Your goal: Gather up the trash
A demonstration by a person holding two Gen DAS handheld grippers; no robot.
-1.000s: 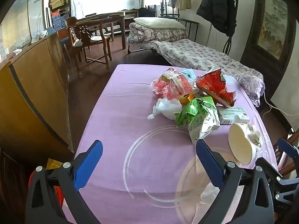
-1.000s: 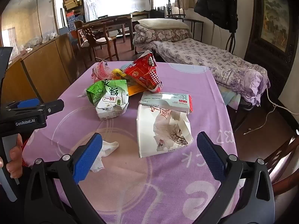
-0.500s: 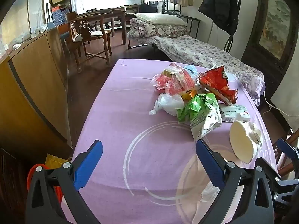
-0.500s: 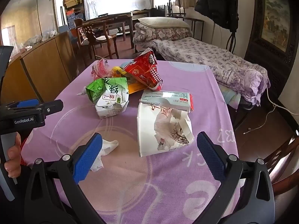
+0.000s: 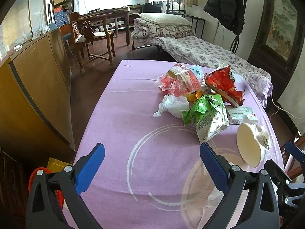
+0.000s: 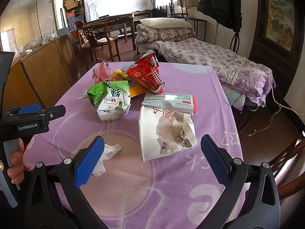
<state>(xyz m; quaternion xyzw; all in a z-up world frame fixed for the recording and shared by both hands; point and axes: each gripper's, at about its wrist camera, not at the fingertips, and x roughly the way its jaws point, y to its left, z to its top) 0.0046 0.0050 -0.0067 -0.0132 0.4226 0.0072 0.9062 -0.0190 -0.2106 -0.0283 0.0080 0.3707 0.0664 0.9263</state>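
Trash lies in a heap on the purple tablecloth point(image 5: 118, 126): a crushed green-and-white drink carton point(image 5: 207, 114) point(image 6: 112, 101), a red snack bag point(image 5: 223, 84) point(image 6: 146, 74), a white plastic bag point(image 5: 173, 105), a clear red-printed wrapper point(image 5: 179, 80), a flat medicine box point(image 6: 169, 103) and a torn white paper cup point(image 6: 164, 133) point(image 5: 249, 145). A crumpled tissue point(image 6: 106, 154) lies by my right gripper's left finger. My left gripper point(image 5: 152, 168) is open and empty above the near table. My right gripper point(image 6: 152, 158) is open and empty just short of the paper cup.
A wooden cabinet point(image 5: 34, 87) runs along the left. A wooden chair point(image 5: 91, 36) and table stand behind. A bed with a floral cover point(image 5: 200, 49) is at the back right. An orange bin point(image 5: 38, 179) sits on the floor at the table's left. A chair point(image 6: 286, 158) stands at right.
Both grippers have eased slightly back from the pile. Both stay open, and the trash has not moved.
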